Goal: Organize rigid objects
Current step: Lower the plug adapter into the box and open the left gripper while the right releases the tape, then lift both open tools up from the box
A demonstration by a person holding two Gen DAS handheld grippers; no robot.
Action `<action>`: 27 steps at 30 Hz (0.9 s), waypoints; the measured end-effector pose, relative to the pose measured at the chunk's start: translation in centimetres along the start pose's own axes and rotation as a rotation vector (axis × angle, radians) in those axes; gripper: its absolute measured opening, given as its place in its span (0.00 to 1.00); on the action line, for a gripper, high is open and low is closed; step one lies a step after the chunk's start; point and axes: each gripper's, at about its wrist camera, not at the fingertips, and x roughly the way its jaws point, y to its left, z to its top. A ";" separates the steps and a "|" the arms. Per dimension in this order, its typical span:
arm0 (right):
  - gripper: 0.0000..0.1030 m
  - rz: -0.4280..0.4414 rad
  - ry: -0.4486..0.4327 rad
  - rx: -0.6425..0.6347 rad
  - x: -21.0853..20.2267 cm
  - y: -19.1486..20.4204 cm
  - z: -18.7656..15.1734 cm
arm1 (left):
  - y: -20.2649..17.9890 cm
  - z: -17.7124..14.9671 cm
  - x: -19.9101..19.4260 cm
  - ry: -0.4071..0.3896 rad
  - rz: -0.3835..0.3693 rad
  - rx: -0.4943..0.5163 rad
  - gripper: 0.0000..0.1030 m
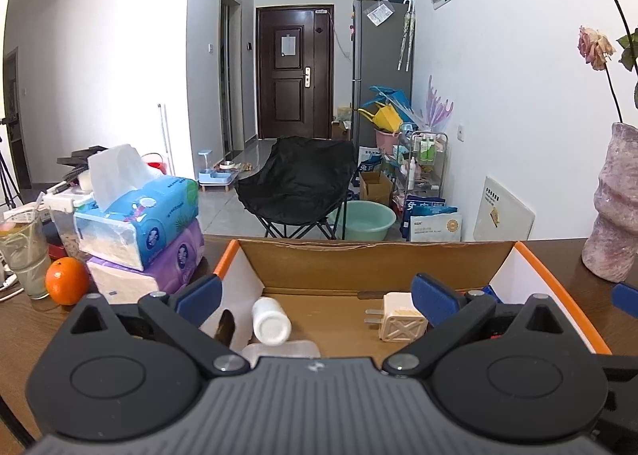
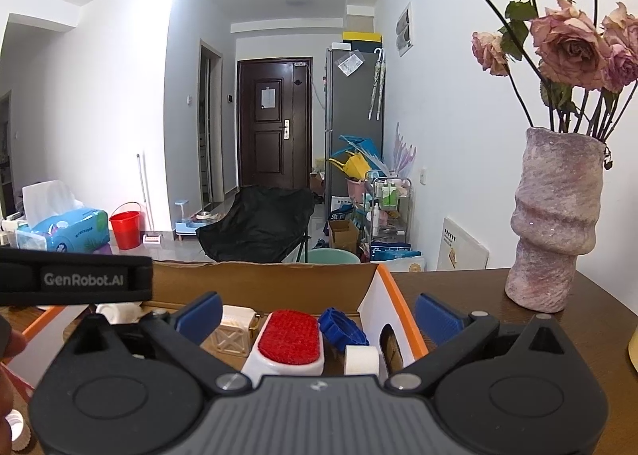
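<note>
Dark brown wood of the table (image 1: pixel 558 263) fills the lower part of both views, with a white-walled hallway and a dark door behind it.

Only the left wrist view shows the lower-left clutter: an orange (image 1: pixel 66 280) beside a glass (image 1: pixel 24 251), and two stacked tissue packs (image 1: pixel 139 231). Only the right wrist view takes in the whole pink vase (image 2: pixel 554 223) of dried roses at the right of the frame, and a red bucket (image 2: pixel 125 229) on the floor at the left. A black strap marked "GenRobot.AI" (image 2: pixel 75 279) crosses its left edge.

The left gripper (image 1: pixel 315 291) has its blue fingers spread as wide as they go, with nothing between the pads; it hovers over the near edge of the box. The right gripper (image 2: pixel 319 313) is likewise fully spread and holds nothing.

The cardboard box (image 1: pixel 375 259), orange-edged with white inner side walls, sits at the centre of both views. In the left wrist view its floor holds a white bottle (image 1: pixel 271 320) lying on its side, a cream plug adapter (image 1: pixel 402 317) to the right of it, and a clear plastic piece (image 1: pixel 279 349) at the near edge. In the right wrist view the box also holds a white brush with a red pad (image 2: pixel 289 337), a blue ring-shaped part (image 2: pixel 343 327) and a white roll (image 2: pixel 361 360).
</note>
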 end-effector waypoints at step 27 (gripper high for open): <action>1.00 -0.015 -0.006 0.016 -8.8 -0.3 -2.2 | 3.6 -3.4 -8.9 -0.030 -0.016 0.017 1.00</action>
